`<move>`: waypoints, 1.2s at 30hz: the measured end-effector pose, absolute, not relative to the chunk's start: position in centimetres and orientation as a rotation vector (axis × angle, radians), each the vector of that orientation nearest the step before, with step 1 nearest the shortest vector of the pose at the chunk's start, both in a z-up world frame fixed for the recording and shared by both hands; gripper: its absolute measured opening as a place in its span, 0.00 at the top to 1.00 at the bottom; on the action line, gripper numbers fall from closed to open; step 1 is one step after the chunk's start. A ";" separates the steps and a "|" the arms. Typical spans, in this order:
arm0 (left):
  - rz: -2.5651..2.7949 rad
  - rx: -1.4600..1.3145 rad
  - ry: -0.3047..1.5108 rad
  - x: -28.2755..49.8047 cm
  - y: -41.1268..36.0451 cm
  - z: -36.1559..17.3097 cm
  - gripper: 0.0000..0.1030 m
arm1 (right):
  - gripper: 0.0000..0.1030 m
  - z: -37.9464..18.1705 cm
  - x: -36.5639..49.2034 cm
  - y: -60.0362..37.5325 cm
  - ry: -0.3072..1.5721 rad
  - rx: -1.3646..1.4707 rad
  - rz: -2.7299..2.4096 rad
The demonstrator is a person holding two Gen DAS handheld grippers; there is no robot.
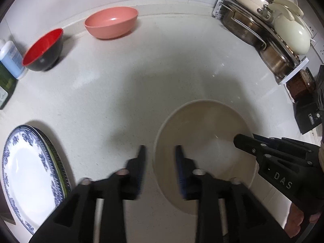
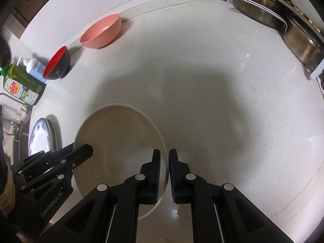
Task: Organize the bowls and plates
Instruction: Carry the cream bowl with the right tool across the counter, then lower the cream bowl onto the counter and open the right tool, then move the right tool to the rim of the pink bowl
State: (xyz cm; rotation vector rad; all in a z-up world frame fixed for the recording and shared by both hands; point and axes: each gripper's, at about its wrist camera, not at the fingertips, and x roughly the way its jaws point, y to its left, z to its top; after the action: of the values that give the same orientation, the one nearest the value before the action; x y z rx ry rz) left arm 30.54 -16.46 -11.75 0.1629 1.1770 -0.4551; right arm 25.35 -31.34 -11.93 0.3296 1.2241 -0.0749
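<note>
A large cream bowl (image 1: pixel 202 154) is shown resting on the white speckled bench (image 1: pixel 125 85), near its front edge and between the two hand-held grippers.

The left gripper (image 1: pixel 161 169) is seen from its own camera pointing steeply down, its jaws apart and straddling the bowl's left rim: one finger stands outside the wall, the other inside, and neither pad is seen pressing on it.

The right gripper (image 2: pixel 165 175) is shown at the opposite rim. Its jaws are drawn together on the rim of the cream bowl (image 2: pixel 121 141), the thin wall being clamped between the two blue-faced pads.

In the left wrist view the right gripper's fingers (image 1: pixel 246 142) are seen entering from the right over the bowl's edge; in the right wrist view the left gripper (image 2: pixel 81 151) is seen at the bowl's far-left rim.

Toward the back wall, well apart from the cream bowl, a pink bowl (image 1: pixel 111 22) and a black bowl with a red interior (image 1: pixel 43 50) are set upright on the bench. A stack of plates topped by a blue-and-white patterned plate (image 1: pixel 30 174) lies at the left front.

Two soap bottles (image 2: pixel 24 79) stand beside the black bowl, and a rack of steel pans (image 1: pixel 263 32) occupies the right rear corner.
</note>
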 end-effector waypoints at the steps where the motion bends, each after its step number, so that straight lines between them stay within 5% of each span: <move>1: -0.446 0.166 1.161 30.5 -16.4 -11.6 0.57 | 0.89 -12.0 25.4 -31.3 1.225 0.328 -0.070; 3: -0.434 0.181 1.133 30.6 -16.1 -11.2 0.54 | 0.87 -11.9 25.4 -31.2 1.226 0.315 -0.066; 5: -0.418 0.191 1.106 30.8 -15.7 -10.7 0.45 | 0.67 -11.6 25.1 -31.1 1.210 0.292 -0.075; 7: -0.401 0.195 1.072 31.1 -15.0 -10.0 0.42 | 0.63 -11.1 25.0 -30.9 1.186 0.269 -0.084; 17: -0.314 0.207 0.946 34.3 -11.5 -5.7 0.25 | 0.58 -7.4 27.4 -28.9 1.067 0.183 -0.067; 36: -0.238 0.265 0.805 44.5 -10.1 -0.6 0.25 | 0.58 -1.9 38.3 -25.6 0.912 0.113 -0.033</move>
State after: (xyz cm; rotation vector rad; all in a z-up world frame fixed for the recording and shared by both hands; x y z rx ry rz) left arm 44.48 -10.12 -0.56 0.2654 0.8046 -0.2381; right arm 38.33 -25.64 -1.90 0.1133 0.9116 -0.0329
